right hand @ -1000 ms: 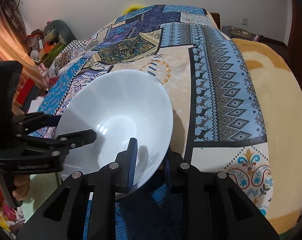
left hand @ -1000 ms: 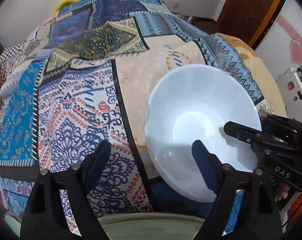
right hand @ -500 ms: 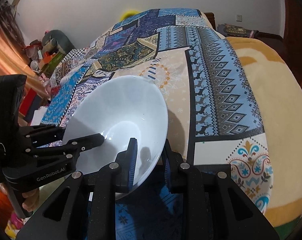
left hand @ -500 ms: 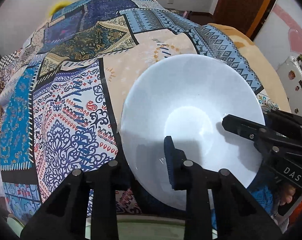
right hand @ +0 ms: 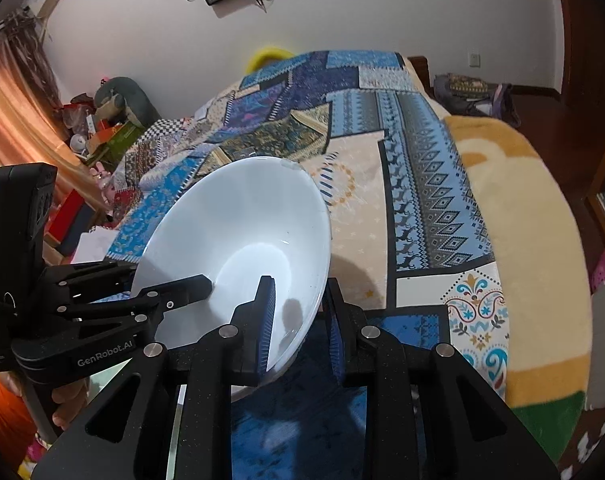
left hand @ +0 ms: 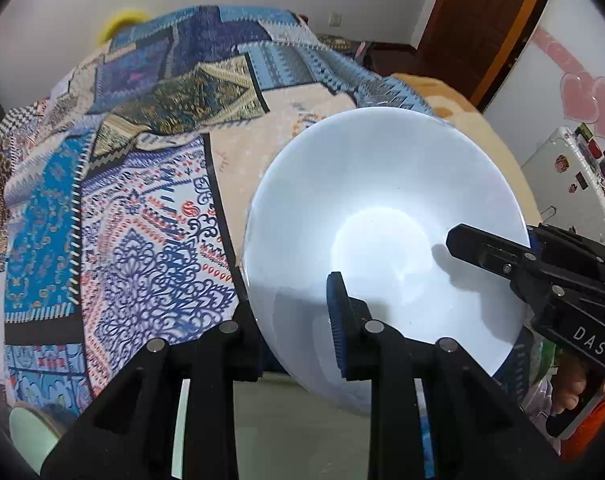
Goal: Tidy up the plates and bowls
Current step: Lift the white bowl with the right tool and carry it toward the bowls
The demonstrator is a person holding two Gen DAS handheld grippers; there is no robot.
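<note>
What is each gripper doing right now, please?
Left gripper: closing, clamped on the white bowl's rim.
Right gripper: shut on the same bowl's rim.

Black tongs [left hand: 298, 320], blue ribbed pads [left hand: 336, 320]

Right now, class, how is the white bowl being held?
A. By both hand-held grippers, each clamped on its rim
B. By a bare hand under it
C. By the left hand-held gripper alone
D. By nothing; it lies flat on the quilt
A: the left hand-held gripper and right hand-held gripper each pinch the white bowl at its rim.
</note>
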